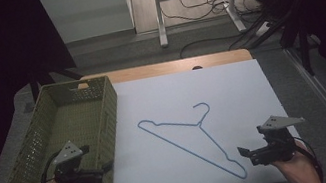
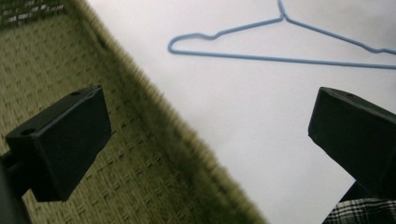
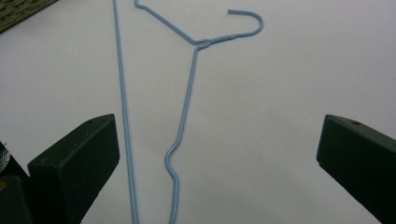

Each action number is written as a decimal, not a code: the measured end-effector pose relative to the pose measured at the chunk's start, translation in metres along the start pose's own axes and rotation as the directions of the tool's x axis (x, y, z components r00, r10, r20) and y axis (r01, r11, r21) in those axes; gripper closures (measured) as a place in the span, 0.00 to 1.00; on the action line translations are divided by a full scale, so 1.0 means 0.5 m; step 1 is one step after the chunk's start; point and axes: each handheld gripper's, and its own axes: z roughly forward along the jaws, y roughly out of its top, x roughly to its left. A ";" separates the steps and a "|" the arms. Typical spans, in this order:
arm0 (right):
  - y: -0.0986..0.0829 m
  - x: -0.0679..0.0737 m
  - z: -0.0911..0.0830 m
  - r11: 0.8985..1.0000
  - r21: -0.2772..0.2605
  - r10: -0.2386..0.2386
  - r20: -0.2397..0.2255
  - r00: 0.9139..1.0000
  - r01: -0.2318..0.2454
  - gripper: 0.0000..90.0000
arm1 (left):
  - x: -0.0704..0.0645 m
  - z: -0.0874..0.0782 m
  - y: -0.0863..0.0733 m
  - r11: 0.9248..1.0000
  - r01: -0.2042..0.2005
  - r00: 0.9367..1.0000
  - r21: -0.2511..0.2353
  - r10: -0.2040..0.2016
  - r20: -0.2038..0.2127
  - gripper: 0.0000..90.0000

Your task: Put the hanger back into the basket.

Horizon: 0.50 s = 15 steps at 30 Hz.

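Observation:
A blue wire hanger [image 1: 200, 125] lies flat on the white table cover [image 1: 231, 89], its hook pointing away from me. My left gripper [image 1: 96, 157] is open and holds nothing. It straddles the near right wall of an olive woven basket [image 1: 111, 105], one jaw over the basket floor and one over the table. In the left gripper view the hanger [image 2: 280, 58] lies well ahead of the gripper [image 2: 210, 130]. My right gripper [image 1: 252, 140] is open just right of the hanger's near end. In the right gripper view the hanger's [image 3: 188, 88] end runs between the jaws of the gripper [image 3: 217, 154], untouched.
The basket [image 2: 154, 107] has nothing in it and takes up the table's left side; its corner [image 3: 18, 14] appears at the top left of the right gripper view. Beyond the table are a desk frame [image 1: 160, 16] and floor cables [image 1: 196, 4].

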 end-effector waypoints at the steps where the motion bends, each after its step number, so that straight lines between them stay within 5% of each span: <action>1: 0.002 0.001 0.000 1.000 0.000 0.002 -0.001 1.000 -0.002 0.00 | -0.005 -0.001 0.005 1.000 -0.008 1.000 -0.006 0.008 0.004 0.00; 7: 0.020 0.005 0.001 1.000 0.001 0.000 -0.001 1.000 0.000 0.00 | -0.028 0.000 0.034 0.999 -0.043 0.998 -0.021 0.043 0.034 0.00; 15: 0.039 0.007 0.004 1.000 0.008 -0.009 -0.014 1.000 0.009 0.00 | -0.052 0.017 0.065 0.998 -0.035 0.994 -0.045 0.040 0.101 0.00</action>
